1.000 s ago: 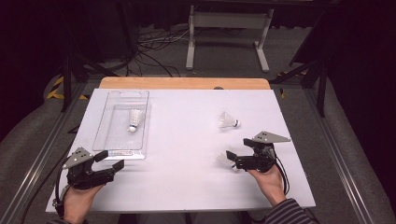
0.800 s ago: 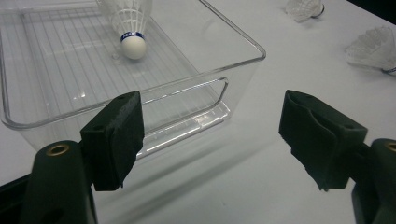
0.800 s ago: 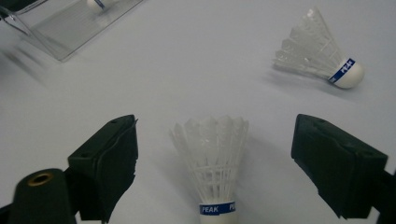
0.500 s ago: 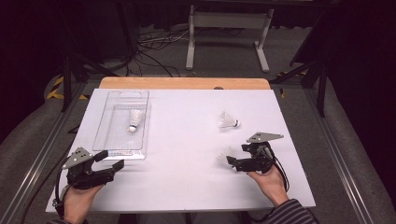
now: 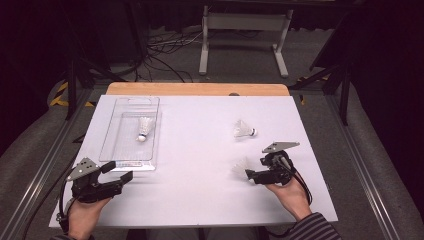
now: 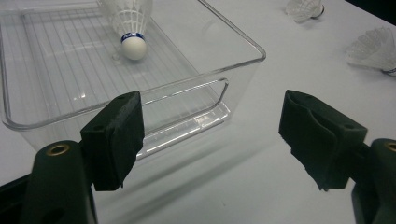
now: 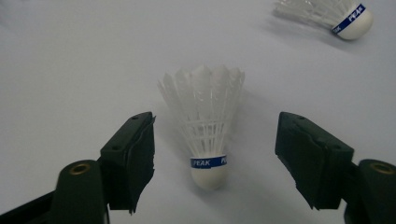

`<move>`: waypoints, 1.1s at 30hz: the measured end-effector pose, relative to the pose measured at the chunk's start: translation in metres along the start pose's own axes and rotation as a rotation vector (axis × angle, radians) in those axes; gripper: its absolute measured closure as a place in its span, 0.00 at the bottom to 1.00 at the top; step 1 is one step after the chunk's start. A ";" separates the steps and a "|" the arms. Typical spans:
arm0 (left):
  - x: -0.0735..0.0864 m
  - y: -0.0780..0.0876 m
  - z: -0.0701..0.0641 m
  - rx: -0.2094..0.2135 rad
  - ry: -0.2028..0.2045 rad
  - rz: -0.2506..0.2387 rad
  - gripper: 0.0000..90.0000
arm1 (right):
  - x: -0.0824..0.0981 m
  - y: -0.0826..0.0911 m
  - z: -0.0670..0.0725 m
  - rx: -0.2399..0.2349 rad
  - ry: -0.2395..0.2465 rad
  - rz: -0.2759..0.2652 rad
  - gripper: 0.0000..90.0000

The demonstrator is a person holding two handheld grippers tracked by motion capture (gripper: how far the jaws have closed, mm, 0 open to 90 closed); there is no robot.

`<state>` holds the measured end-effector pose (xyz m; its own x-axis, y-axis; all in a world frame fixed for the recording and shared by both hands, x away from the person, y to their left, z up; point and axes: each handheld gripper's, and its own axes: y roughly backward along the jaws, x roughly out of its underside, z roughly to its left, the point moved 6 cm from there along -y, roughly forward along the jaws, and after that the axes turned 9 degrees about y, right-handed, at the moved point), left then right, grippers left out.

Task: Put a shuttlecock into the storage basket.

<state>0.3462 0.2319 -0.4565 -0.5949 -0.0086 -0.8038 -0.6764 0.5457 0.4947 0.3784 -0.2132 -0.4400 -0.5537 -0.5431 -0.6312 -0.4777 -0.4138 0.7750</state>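
right black two-jaw gripper (image 7: 212, 154) low over the white table top (image 5: 200, 165), near the table's right edge in the high view; jaws just now closing but not yet pressing, apart on either side of a white feathered shuttlecock with a blue band and round cork (image 7: 205, 126). shuttlecock lying between the jaws, cork toward the camera, feathers pointing away, untouched by either pad. second white shuttlecock (image 7: 334, 14) farther off on the table, well apart. left black two-jaw gripper (image 6: 210, 135) released, jaws wide, nothing between them, just beside the near end of a clear plastic rectangular tray (image 6: 243, 51). third white shuttlecock (image 6: 128, 21) lying inside that tray.
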 end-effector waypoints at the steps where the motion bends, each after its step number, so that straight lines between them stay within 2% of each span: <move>1: 0.000 0.000 0.000 0.000 0.000 0.000 0.26 | 0.001 0.000 0.000 0.000 -0.002 0.010 0.34; 15: 0.000 0.000 0.000 0.000 -0.007 0.000 0.26 | 0.009 -0.006 -0.001 -0.027 0.002 0.106 0.44; 20: 0.000 0.000 0.000 -0.002 -0.007 0.002 0.26 | 0.013 -0.012 0.000 -0.035 0.018 0.160 0.47; 28: 0.000 -0.001 0.000 0.001 -0.007 0.002 0.26 | 0.015 -0.020 0.002 -0.045 0.031 0.217 0.50; 33: 0.000 0.000 0.000 0.001 -0.007 0.002 0.26 | 0.015 -0.025 0.003 -0.033 0.049 0.250 0.52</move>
<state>0.3461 0.2312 -0.4568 -0.5933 -0.0012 -0.8050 -0.6744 0.5468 0.4962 0.3795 -0.2087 -0.4691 -0.6180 -0.6656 -0.4184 -0.3075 -0.2852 0.9078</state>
